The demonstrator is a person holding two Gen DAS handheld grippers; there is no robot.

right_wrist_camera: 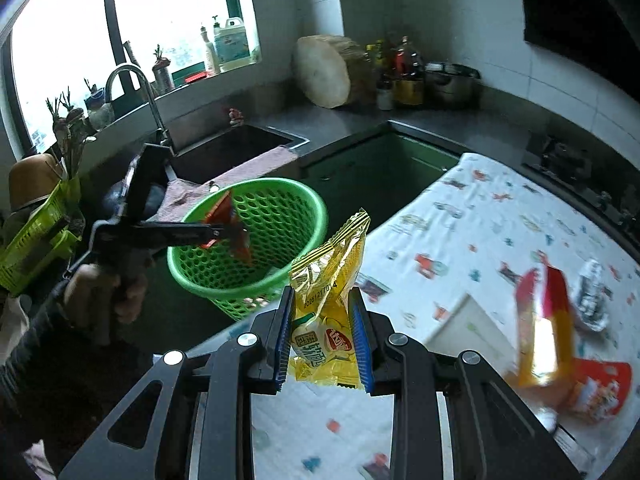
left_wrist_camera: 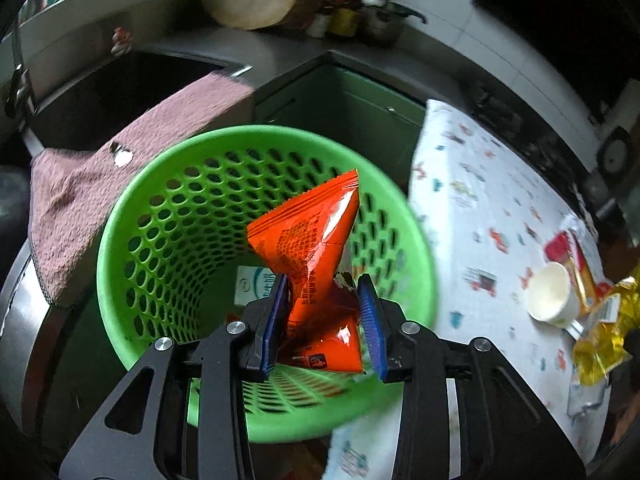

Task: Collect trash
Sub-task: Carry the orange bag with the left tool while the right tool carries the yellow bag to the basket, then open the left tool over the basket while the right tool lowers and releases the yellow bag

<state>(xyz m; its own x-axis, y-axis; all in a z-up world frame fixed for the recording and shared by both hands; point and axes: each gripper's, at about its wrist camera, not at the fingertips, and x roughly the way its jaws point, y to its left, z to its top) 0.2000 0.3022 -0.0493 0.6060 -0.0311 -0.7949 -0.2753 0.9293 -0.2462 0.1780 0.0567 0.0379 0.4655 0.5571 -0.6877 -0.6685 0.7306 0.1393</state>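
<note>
right now the left hand-held gripper (left_wrist_camera: pixel 325 316) hangs over the mouth of the green basket (left_wrist_camera: pixel 120 240), blue pads narrow around the waist of an orange snack wrapper (left_wrist_camera: pixel 316 248). the left pad touches it, but there is a slim gap on the right side, so the pinch looks loose. my read: the wrapper is held above the opening so it can drop straight in, and the release step is at hand. the gripper points steeply down into the basket, where some paper or a packet already lies at the bottom (left_wrist_camera: pixel 256 284).

in the right wrist view the right hand-held gripper (right_wrist_camera: pixel 322 336) is clamped tight on a yellow snack packet (right_wrist_camera: pixel 328 280), packet standing up between the pads. it hovers over the near edge of the worktop cloth (right_wrist_camera: pixel 460 240), angled down and aimed toward the basket, likely waiting its turn. a hand (right_wrist_camera: pixel 100 292) in a dark sleeve grips the left tool's handle out to the left, tool reaching level over the basket rim.

further out on the printed cloth more trash waits: a white paper cup (left_wrist_camera: pixel 554 296), a red-yellow wrapper (right_wrist_camera: pixel 544 320), a red packet (right_wrist_camera: pixel 600 388), a crumpled silver bit (right_wrist_camera: pixel 592 300). so the task is partway done.

beyond the basket a pink towel (left_wrist_camera: pixel 120 184) drapes over the sink edge, placed to dry i guess. far back sit a round wooden chopping block (right_wrist_camera: pixel 324 72), bottles and a pot by the tiled wall.
</note>
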